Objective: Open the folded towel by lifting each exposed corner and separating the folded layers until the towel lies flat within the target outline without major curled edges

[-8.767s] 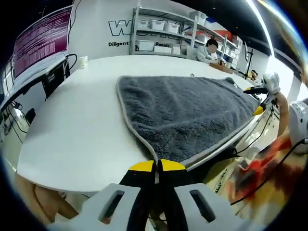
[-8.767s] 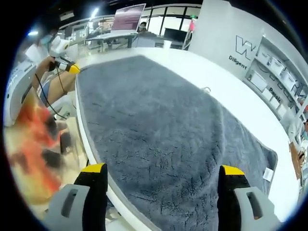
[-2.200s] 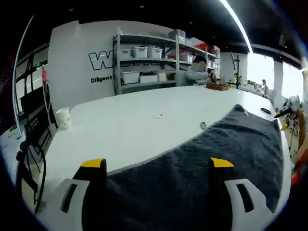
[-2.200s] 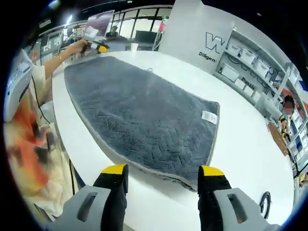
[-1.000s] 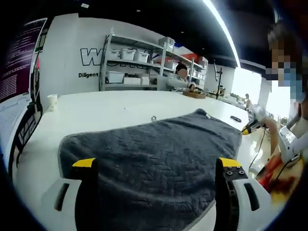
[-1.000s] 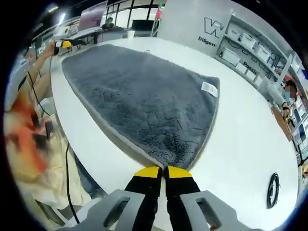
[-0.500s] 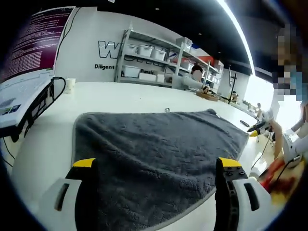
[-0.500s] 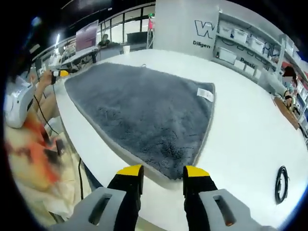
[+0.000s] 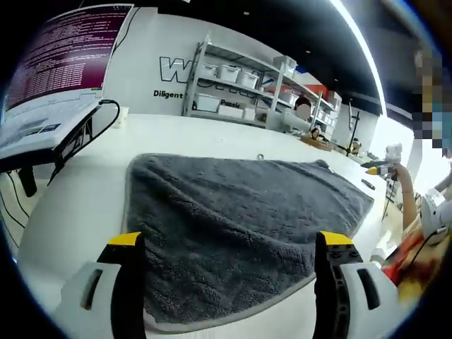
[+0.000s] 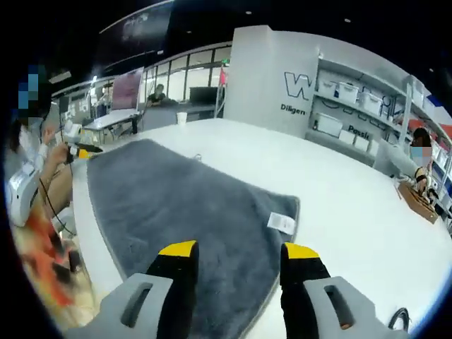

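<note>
A grey fluffy towel (image 9: 240, 212) lies spread out on the white round table (image 9: 78, 205). My left gripper (image 9: 231, 240) is open, its yellow-tipped jaws wide apart above the towel's near edge, with nothing between them. In the right gripper view the same towel (image 10: 176, 201) stretches away to the left, its white label (image 10: 281, 223) near one corner. My right gripper (image 10: 239, 251) hangs open over that end of the towel and holds nothing. Each gripper also appears far off in the other's view: the right gripper (image 9: 376, 167) past the towel's far end, the left gripper (image 10: 79, 150) in a person's hand.
A monitor (image 9: 60, 49) and cables stand at the table's left. A paper cup (image 9: 123, 113) sits at the back. Shelves with boxes (image 9: 240, 88) line the far wall. A coiled black cable (image 10: 399, 318) lies on the table by the right gripper.
The right gripper was shut at the towel's near corner a second ago; it has since opened and risen over that end. The left gripper stays open, its view swung slightly.
</note>
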`<state>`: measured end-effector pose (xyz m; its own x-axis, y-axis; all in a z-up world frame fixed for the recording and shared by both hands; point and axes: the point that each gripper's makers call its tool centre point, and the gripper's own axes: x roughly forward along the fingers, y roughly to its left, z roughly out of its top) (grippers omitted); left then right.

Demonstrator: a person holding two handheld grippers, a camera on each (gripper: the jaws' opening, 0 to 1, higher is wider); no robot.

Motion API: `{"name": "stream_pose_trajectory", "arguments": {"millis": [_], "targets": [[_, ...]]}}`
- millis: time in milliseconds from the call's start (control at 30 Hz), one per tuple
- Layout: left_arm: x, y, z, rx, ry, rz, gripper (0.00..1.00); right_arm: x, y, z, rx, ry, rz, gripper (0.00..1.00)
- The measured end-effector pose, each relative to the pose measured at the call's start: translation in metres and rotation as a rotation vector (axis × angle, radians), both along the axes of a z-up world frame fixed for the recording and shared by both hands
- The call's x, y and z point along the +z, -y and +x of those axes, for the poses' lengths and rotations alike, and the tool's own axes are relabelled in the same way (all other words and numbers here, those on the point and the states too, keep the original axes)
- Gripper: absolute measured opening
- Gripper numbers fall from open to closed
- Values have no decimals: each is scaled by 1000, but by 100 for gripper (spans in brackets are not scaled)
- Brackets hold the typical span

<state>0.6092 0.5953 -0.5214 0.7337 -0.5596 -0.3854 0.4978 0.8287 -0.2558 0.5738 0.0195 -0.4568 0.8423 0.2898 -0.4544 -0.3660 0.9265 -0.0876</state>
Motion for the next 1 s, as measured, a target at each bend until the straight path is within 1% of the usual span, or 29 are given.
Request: {"name": "stream_pose_trajectory", "arguments": {"millis": [67,133,200,300,333,400,433,500,567,600,667,800,933,1000], "targets": [[2,-1,-2,4,7,-12,94,6,4,21,-20,23,11,40],[4,-2,-4,10,11,-17,94,9,8,38,-35,33,23,38],[3,-5,-5,25,13,-6,94,8,9,53,-44,37,29,36],[1,-9,-8,37,9,13,94,2,17,73,-76,28,15,34],[0,-10,-9,38,7,15,93,-2,22,83,-97,18,3,32],[0,-10,-10,38,5,9,93,-8,27,95,-111,10,2,30],[0,-10,-11,37,5,8,92,-14,30,103,-119,-5,9,28],[-1,-10,-12,38,3,7,92,-20,32,110,-123,-19,15,26],[-1,-14,-12,59,-2,-1,92,-36,29,118,-93,-77,32,27],[-1,-16,-12,67,0,0,92,-40,29,123,-97,-87,53,27],[-2,-21,-13,84,-2,11,91,-45,33,132,-103,-90,59,26],[-5,-25,-17,99,-10,29,90,-55,49,153,-150,-109,56,23],[-5,-27,-20,108,-11,17,88,-70,46,161,-153,-150,69,19],[-6,-29,-20,117,-12,14,86,-74,43,162,-143,-162,69,17]]}}
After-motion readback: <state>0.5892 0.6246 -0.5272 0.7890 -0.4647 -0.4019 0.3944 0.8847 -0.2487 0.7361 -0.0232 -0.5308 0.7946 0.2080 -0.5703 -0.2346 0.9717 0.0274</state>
